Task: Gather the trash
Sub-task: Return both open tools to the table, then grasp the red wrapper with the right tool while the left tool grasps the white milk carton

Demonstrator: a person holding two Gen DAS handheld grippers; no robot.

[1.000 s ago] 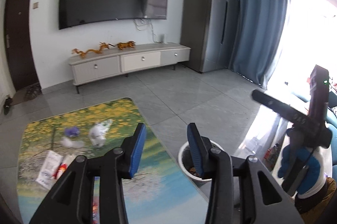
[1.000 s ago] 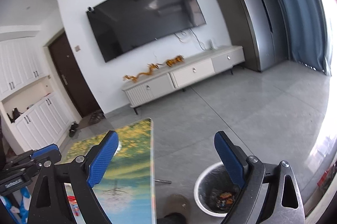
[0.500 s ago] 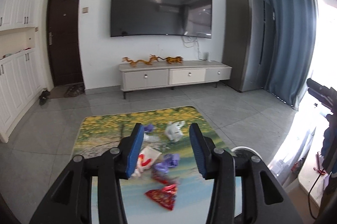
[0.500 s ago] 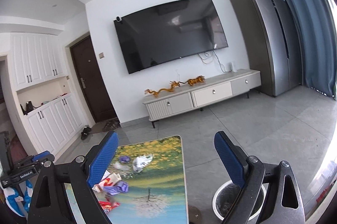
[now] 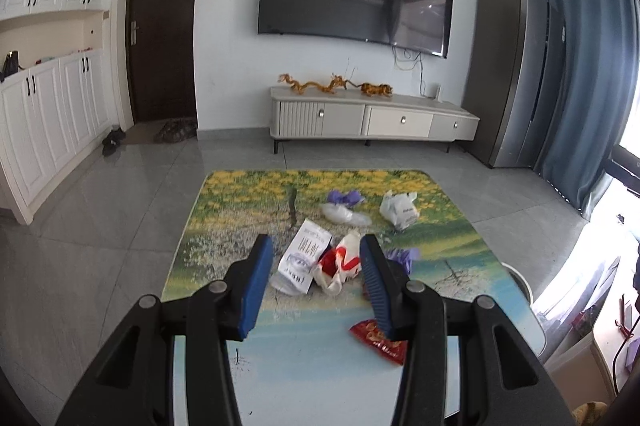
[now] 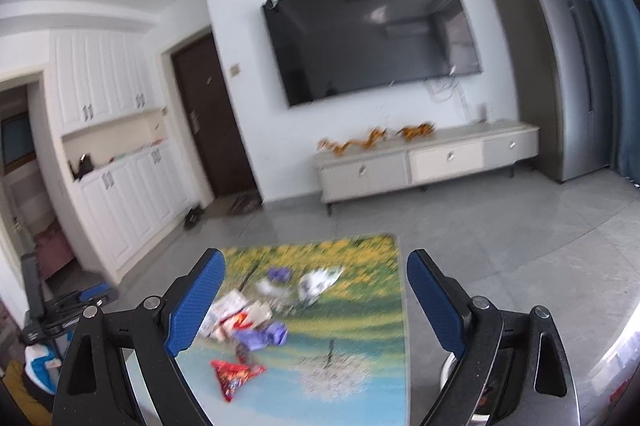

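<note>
The left gripper [image 5: 316,282] hovers half-open and empty above a crumpled red-and-white wrapper [image 5: 340,264]. The right gripper [image 6: 316,300] gapes wide, also empty, over the landscape-printed table [image 6: 360,366].

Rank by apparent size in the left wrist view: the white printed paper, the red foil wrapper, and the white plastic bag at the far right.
1. White printed paper, largest.
2. Red foil wrapper and white plastic bag: these look alike; the wrapper is nearer and partly hidden behind a finger, so no ranking between them.

No legible text on the scattered wrappers [image 5: 306,253].
</note>
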